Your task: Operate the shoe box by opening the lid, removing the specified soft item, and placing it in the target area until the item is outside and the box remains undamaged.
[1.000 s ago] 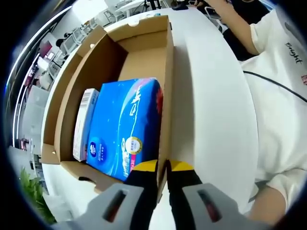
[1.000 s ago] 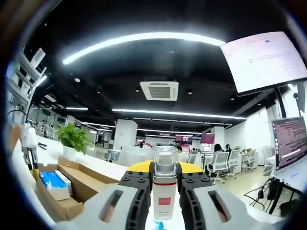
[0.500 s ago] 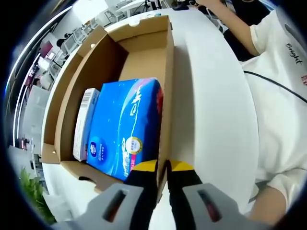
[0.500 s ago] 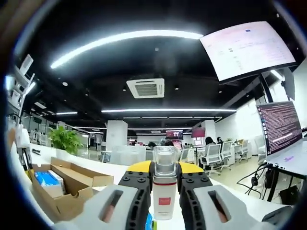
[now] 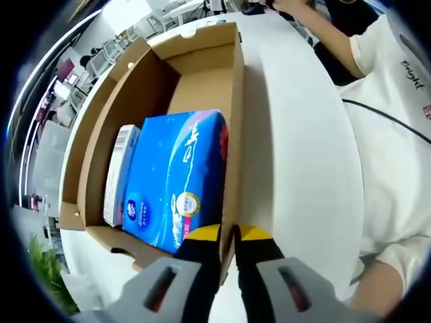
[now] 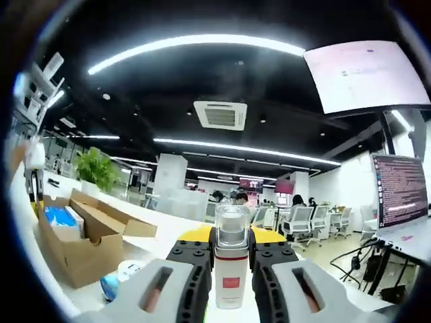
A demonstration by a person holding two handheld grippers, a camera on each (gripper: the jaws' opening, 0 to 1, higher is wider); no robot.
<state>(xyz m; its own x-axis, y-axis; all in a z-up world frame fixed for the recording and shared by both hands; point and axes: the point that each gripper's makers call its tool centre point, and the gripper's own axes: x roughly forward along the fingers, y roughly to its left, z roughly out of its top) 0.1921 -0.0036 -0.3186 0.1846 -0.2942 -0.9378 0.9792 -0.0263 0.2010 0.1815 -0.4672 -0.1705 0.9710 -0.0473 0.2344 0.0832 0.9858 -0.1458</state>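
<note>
Our left gripper is clamped on the near side wall of the open shoe box, pinning it to the white table. Just ahead, inside, lies the blue tissue pack, its long axis running away from us along the box, a small white carton beside it. Our right gripper grips a small upright bottle, well apart from the box at its left. We judge the left gripper nearer the pack.
</note>
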